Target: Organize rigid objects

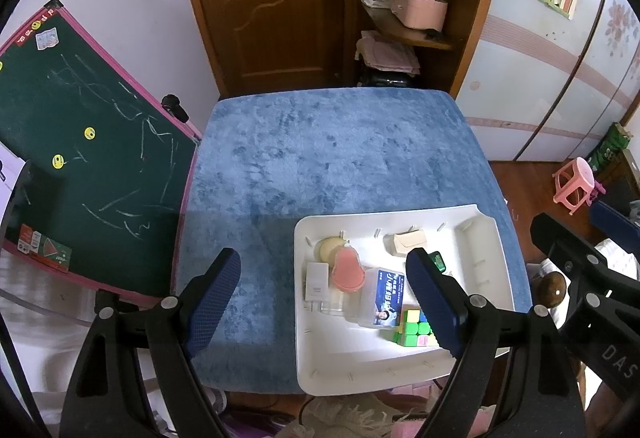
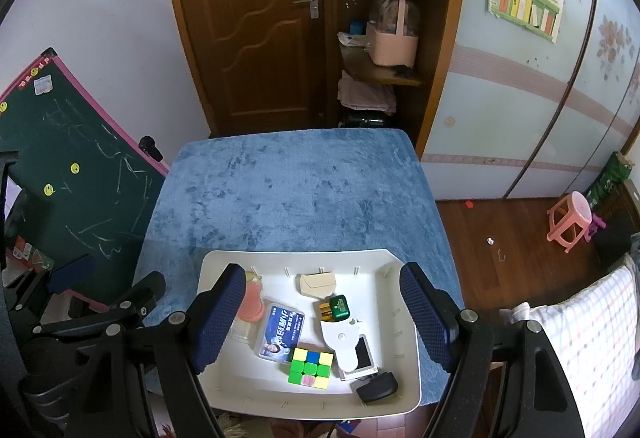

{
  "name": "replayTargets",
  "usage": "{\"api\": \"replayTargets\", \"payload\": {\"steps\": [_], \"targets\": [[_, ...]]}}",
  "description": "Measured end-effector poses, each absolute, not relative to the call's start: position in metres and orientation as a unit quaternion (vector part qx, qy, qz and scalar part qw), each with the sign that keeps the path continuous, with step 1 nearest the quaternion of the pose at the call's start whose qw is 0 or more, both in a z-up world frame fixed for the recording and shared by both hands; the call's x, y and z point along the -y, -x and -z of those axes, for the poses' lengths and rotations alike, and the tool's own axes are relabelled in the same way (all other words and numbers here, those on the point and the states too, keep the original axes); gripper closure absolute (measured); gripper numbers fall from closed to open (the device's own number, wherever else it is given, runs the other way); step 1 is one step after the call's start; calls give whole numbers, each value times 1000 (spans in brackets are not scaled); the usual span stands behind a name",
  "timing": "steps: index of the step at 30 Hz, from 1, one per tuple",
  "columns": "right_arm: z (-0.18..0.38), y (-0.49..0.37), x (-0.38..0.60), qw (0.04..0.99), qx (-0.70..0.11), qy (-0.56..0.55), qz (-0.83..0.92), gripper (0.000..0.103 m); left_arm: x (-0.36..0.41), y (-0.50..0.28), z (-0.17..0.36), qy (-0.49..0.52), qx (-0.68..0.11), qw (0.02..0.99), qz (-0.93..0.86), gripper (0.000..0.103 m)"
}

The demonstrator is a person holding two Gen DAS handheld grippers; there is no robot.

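Both the left claw (image 1: 324, 302) and the right claw (image 2: 326, 314) hung wide and empty above the white tray (image 2: 404, 382) on the blue surface (image 2: 296, 190), likely sizing up the Rubik's cube (image 2: 311, 369) lying just beneath the right claw.

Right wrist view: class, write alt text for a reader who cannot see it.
A white tray on a blue plush tabletop holds a puzzle cube, a blue-labelled clear box, a green case and a black mouse-like item. The open right hand-held gripper hovers above it.
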State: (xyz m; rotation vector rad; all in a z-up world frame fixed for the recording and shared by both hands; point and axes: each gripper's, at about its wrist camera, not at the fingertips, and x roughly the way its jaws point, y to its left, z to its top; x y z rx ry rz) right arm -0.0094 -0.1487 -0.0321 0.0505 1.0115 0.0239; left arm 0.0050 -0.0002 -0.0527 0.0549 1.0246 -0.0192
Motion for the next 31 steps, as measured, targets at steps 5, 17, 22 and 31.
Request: {"api": "replayTargets", "payload": {"steps": [5,17,22,31], "targets": [[32,9,149,875,-484,-24,-12,23,0,-5,53,-27,-490,871,8,16],[32,9,149,874,-485,-24,-11,23,0,-6,53,-29,-491,871,8,16],[32,9,149,874,-485,-24,-12,23,2,-4,55,-31,-492,870,8,16],[33,9,150,874,-485,-24,-13,23,2,-4,56,-29,-493,870,8,16]]}}
